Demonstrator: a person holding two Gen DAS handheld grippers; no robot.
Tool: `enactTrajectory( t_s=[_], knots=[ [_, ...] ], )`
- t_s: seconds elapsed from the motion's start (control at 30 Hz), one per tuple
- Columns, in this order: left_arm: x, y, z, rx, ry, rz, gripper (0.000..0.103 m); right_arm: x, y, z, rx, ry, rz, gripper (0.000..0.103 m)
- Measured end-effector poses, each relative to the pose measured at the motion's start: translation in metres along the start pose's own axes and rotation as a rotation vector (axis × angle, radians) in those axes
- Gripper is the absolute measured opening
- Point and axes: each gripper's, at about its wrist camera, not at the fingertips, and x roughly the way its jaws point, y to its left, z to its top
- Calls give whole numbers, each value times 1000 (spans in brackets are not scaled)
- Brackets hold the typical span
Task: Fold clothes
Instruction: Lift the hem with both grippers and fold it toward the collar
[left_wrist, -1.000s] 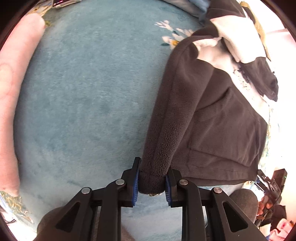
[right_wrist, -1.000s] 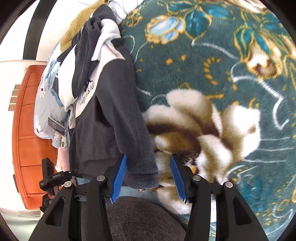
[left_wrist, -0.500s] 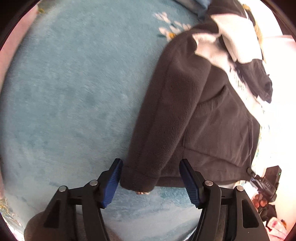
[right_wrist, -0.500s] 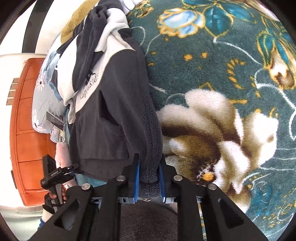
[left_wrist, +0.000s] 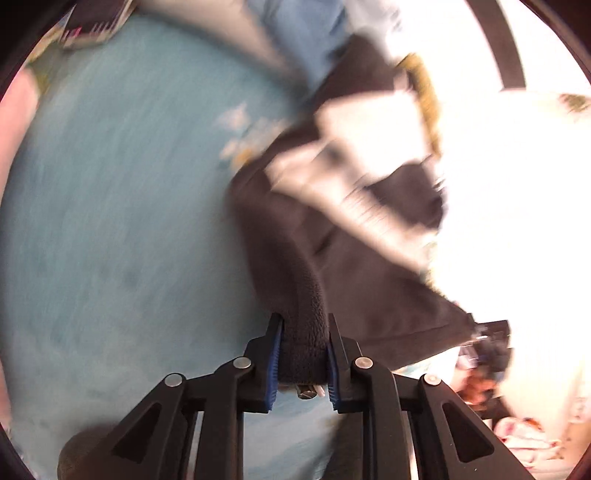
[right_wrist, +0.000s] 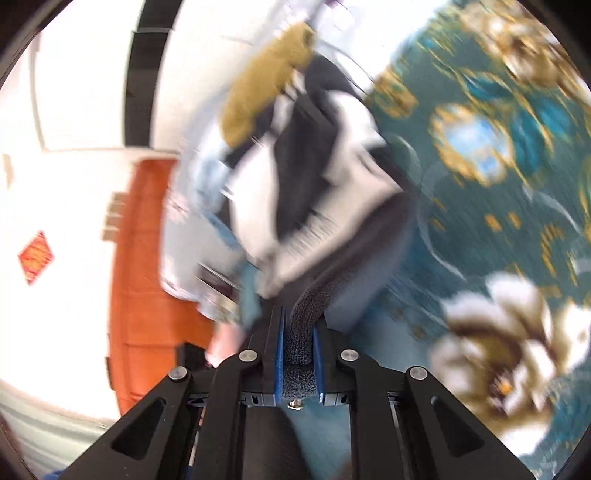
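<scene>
Teal floral blanket (right_wrist: 517, 206) and pale blue blanket (left_wrist: 110, 221) lie under the dark fleece jacket (left_wrist: 351, 266), blurred toward twelve o'clock. Left gripper (left_wrist: 301, 363) fingers pinch one fleece cuff (left_wrist: 303, 332); right gripper (right_wrist: 298, 363) fingers clamp narrowly on the other cuff (right_wrist: 300, 347).

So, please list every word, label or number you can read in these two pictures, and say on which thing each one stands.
No text can be read now; both views are smeared by motion.
Dark print on the white panel of the black fleece jacket: blurred to streaks, unreadable.
Same print in the left wrist view: also unreadable.
Red diamond sign on the white wall: too blurred to read.
</scene>
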Motion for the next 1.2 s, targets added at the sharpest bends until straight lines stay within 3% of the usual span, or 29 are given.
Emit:
enactTrajectory(
  t_s=[0.1, 0.23, 0.33, 0.57, 0.8, 0.93, 1.0, 1.07, 1.1, 1.17, 1.2],
  knots=[
    [-47, 1, 115, -11, -74, -103, 22, -2, 21, 29, -5, -67, 84, 13],
    [-46, -20, 189, -22, -178, -197, 22, 3, 50, 79, -28, -139, 152, 13],
    [-47, -45, 256, -27, -250, -171, 22, 13, 57, 121, -17, -182, 147, 13],
    [34, -57, 345, -58, -294, -92, 22, 56, 33, 203, 118, -219, 81, 13],
    [89, -47, 385, -60, -328, -8, 22, 94, -8, 242, 226, -203, 21, 13],
    [96, -42, 387, -55, -346, -19, 25, 110, -20, 250, 246, -186, -22, 14],
    [95, -44, 385, -42, -352, -44, 30, 113, -17, 253, 223, -174, -39, 16],
    [95, -46, 382, -31, -351, -69, 47, 114, -8, 256, 177, -158, -73, 18],
    [91, -47, 378, -24, -354, -86, 51, 113, -2, 256, 146, -147, -93, 20],
    [81, -51, 365, 5, -376, -83, 63, 107, 11, 251, 79, -134, -120, 29],
    [76, -53, 357, 23, -389, -57, 64, 103, 18, 247, 44, -130, -121, 37]
  ],
)
